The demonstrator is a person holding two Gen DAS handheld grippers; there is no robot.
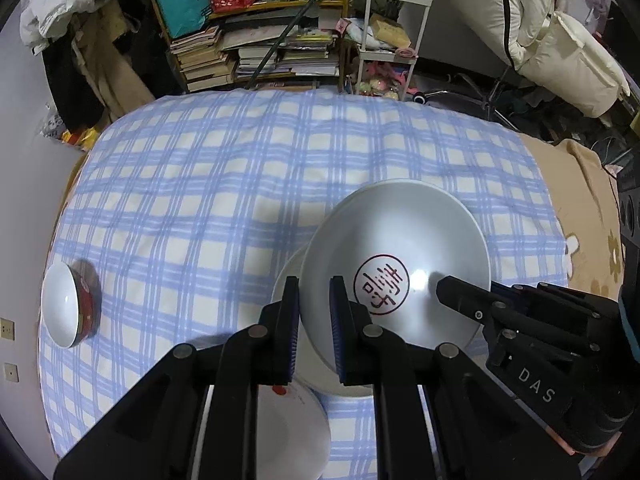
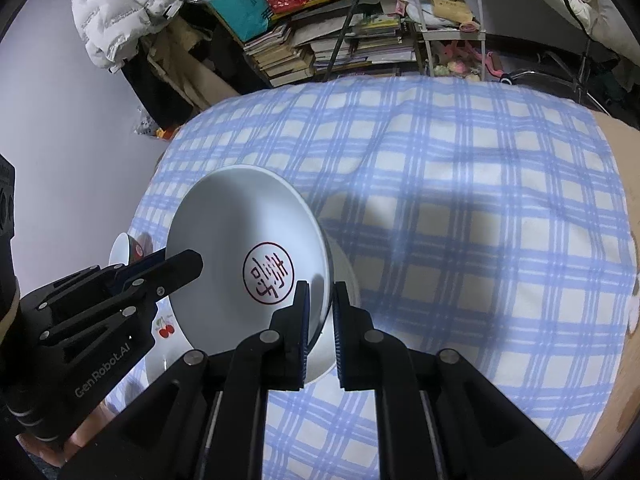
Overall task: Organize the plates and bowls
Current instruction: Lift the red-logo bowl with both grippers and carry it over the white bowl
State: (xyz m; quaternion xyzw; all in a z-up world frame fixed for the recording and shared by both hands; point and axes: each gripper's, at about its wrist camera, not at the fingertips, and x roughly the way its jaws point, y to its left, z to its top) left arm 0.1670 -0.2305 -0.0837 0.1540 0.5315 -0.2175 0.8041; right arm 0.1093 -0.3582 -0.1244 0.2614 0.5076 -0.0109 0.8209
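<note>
A white bowl with a red round seal (image 1: 400, 264) is held above the checked cloth by both grippers, one on each side of its rim. My left gripper (image 1: 315, 320) is shut on its left rim. My right gripper (image 2: 320, 316) is shut on its right rim; the bowl (image 2: 244, 256) tilts toward the cameras. Under it lies a white plate (image 1: 320, 376), also in the right wrist view (image 2: 340, 344). A second white plate with a cherry print (image 2: 166, 344) lies nearer, partly hidden. A red-sided bowl (image 1: 70, 308) sits far left on the cloth.
The blue-and-white checked cloth (image 1: 240, 184) covers the work surface. Behind it stand a shelf of stacked books (image 1: 224, 56) and a white trolley (image 1: 396, 32). A tan blanket (image 1: 580, 216) lies at the right edge.
</note>
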